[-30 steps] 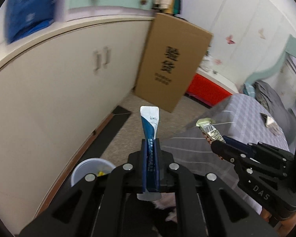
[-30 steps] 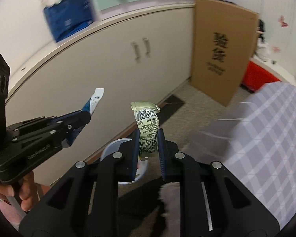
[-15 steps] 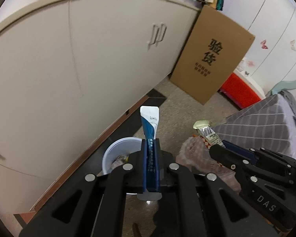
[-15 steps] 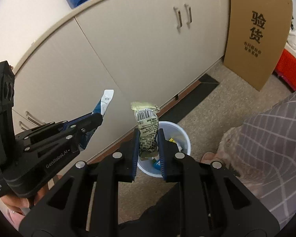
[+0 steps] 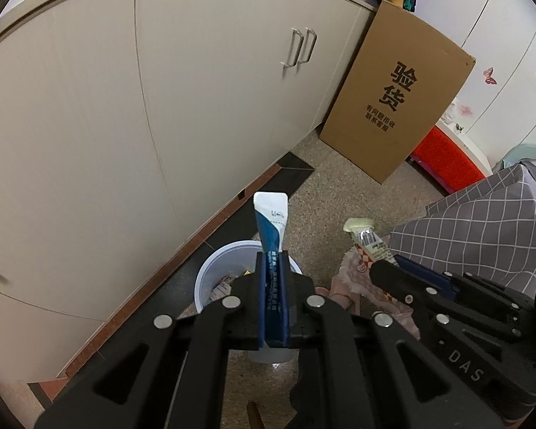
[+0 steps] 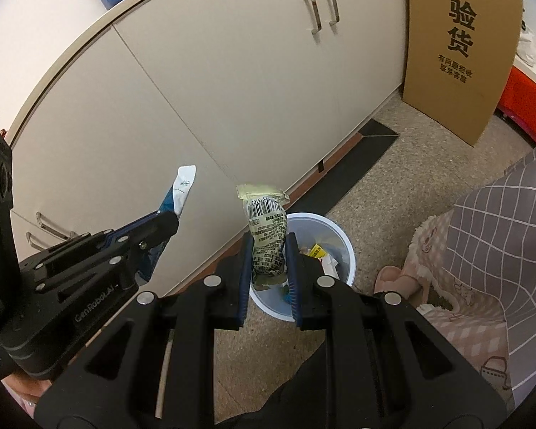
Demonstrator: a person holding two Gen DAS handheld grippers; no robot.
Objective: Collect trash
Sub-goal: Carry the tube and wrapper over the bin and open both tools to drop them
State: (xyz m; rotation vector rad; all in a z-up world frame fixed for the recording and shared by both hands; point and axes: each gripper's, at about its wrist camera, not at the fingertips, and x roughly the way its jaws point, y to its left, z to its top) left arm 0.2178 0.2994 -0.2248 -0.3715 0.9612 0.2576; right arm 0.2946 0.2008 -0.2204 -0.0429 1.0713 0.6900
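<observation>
My left gripper (image 5: pixel 272 261) is shut on a blue and white sachet (image 5: pixel 271 221), which stands upright above a white trash bin (image 5: pixel 211 271) on the floor. The bin holds several scraps. My right gripper (image 6: pixel 268 246) is shut on a pale green wrapper with a barcode (image 6: pixel 266 228), held over the same bin (image 6: pixel 343 246). In the right wrist view the left gripper (image 6: pixel 160 227) with its sachet (image 6: pixel 180 193) is to the left. In the left wrist view the right gripper (image 5: pixel 386 268) with its wrapper (image 5: pixel 366 237) is to the right.
Beige cabinets (image 5: pixel 125 125) run along the left behind the bin. A flat cardboard box (image 5: pixel 396 96) leans against them. A grey checked bedspread (image 6: pixel 500 243), pink slippers (image 6: pixel 396 279) and a red crate (image 5: pixel 446 159) are at the right.
Both grippers have moved down and toward the floor by the cabinets, each keeping its piece of trash. The bin now sits right below the two grippers.
</observation>
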